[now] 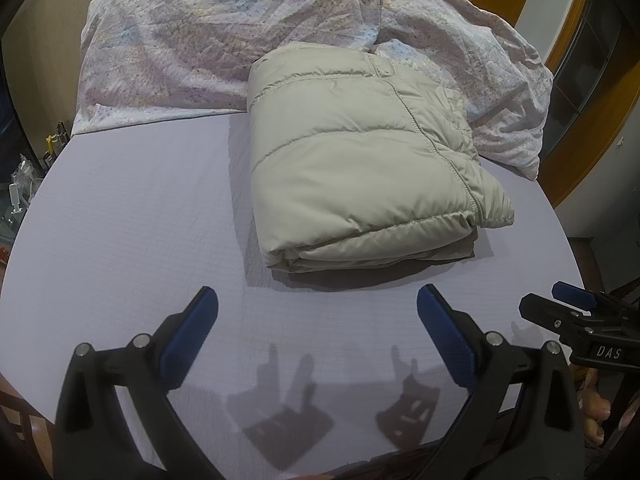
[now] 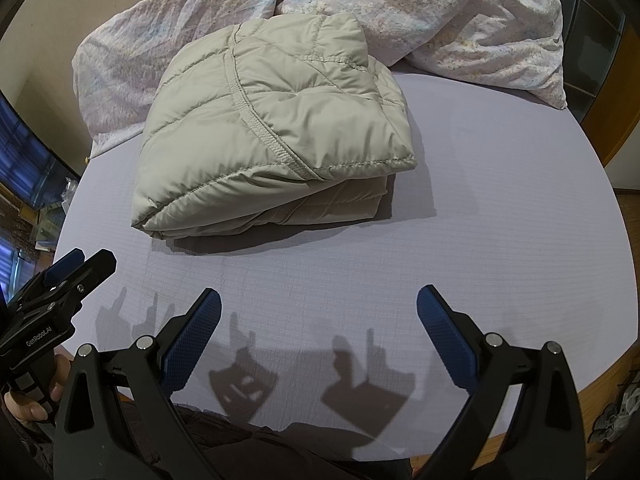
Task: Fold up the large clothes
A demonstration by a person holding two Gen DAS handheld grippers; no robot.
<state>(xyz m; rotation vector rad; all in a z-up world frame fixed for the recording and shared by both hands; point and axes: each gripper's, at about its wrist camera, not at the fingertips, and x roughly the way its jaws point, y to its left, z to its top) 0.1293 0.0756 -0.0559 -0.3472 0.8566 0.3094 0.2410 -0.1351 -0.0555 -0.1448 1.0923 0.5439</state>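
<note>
A pale grey-green quilted puffer jacket lies folded into a thick rectangular bundle on the lavender bed sheet. The right wrist view shows the same jacket with its stitched hem on top. My left gripper hovers open above the sheet, short of the bundle's near edge, nothing between its blue pads. My right gripper is open too, also back from the jacket and empty. Each gripper shows at the other view's edge: the right gripper, the left gripper.
A crumpled floral duvet fills the far end of the bed behind the jacket; the duvet lies there in the right wrist view too. A wooden door frame stands to the right. A dark garment lies at the near bed edge.
</note>
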